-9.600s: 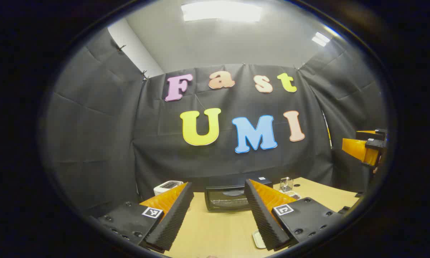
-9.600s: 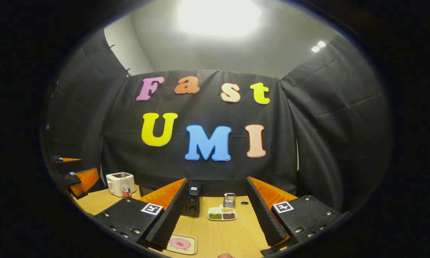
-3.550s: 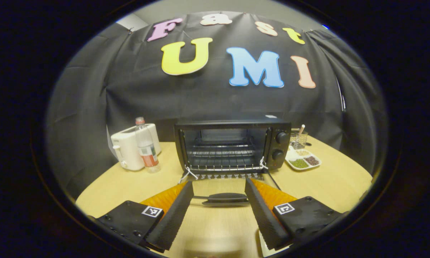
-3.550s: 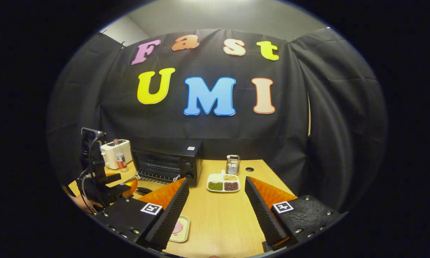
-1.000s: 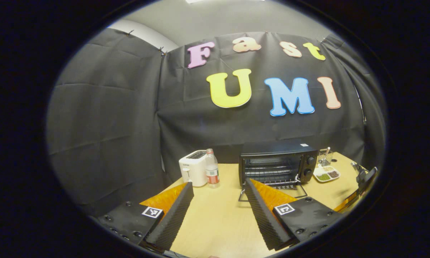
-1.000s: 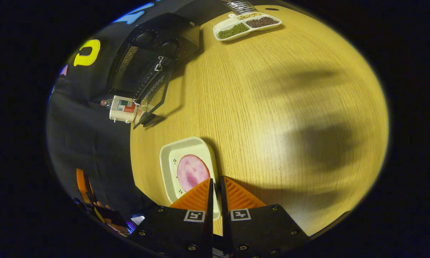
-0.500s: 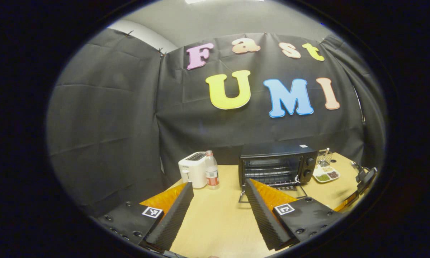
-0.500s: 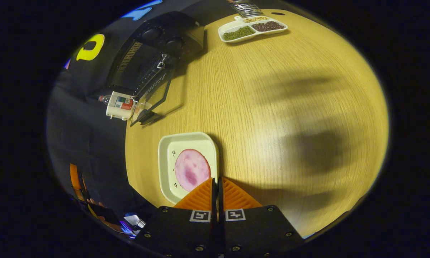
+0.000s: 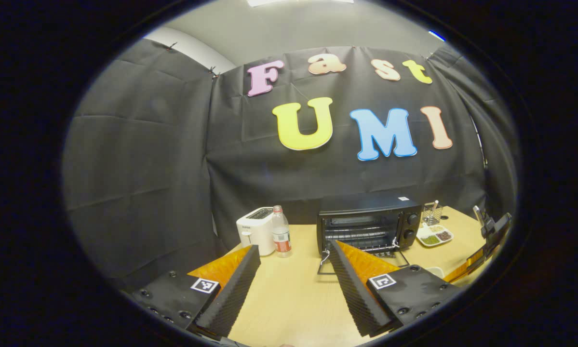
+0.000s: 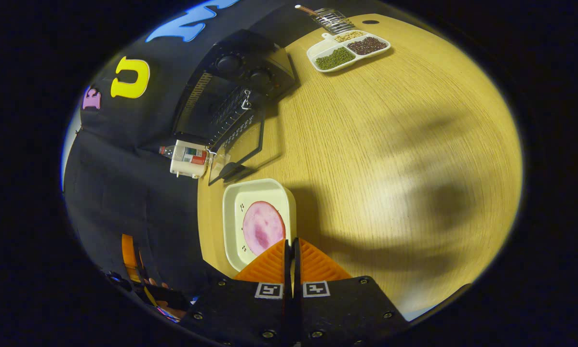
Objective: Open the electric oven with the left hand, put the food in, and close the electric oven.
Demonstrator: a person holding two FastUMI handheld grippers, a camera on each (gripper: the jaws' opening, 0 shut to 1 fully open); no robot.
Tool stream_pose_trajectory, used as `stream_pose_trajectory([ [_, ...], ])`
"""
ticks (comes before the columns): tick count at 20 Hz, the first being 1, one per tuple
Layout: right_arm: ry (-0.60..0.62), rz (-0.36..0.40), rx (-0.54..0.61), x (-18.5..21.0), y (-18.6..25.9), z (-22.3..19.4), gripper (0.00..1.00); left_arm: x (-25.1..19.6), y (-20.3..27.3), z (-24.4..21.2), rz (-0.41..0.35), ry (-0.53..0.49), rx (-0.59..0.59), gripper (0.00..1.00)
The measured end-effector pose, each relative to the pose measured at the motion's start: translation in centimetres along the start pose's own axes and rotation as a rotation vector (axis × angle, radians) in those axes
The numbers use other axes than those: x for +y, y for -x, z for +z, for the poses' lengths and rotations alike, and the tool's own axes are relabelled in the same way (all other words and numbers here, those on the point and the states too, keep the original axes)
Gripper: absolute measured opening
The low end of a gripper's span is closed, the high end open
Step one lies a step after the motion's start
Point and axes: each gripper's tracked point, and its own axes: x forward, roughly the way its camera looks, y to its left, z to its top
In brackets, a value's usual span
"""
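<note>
Cream tray (image 10: 235,226) with one pink slice (image 10: 263,227) sits pinched by its rim in our right gripper (image 10: 291,248), near one oven (image 10: 231,91) with its door down. Our left gripper (image 9: 292,270) gapes empty over the table (image 9: 289,299), well short of that oven.

Black oven (image 9: 369,224), pink ham slice (image 10: 263,227), cream tray (image 10: 256,192), light wood-grain table (image 10: 390,144), white toaster (image 9: 255,230)

Black cloth wall (image 9: 139,159) hung behind light wood-grain table (image 10: 390,159); grey ceiling (image 9: 293,24) above, ceiling light seen at top edge.
</note>
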Motion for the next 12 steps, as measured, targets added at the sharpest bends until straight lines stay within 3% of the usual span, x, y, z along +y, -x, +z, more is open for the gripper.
stream_pose_trajectory([
  [12, -0.155, 0.040, -0.196, 8.2, -2.6, 6.1, 0.01, 0.3, -3.1, -0.3, -0.021, 0.013, 0.009, 0.97],
])
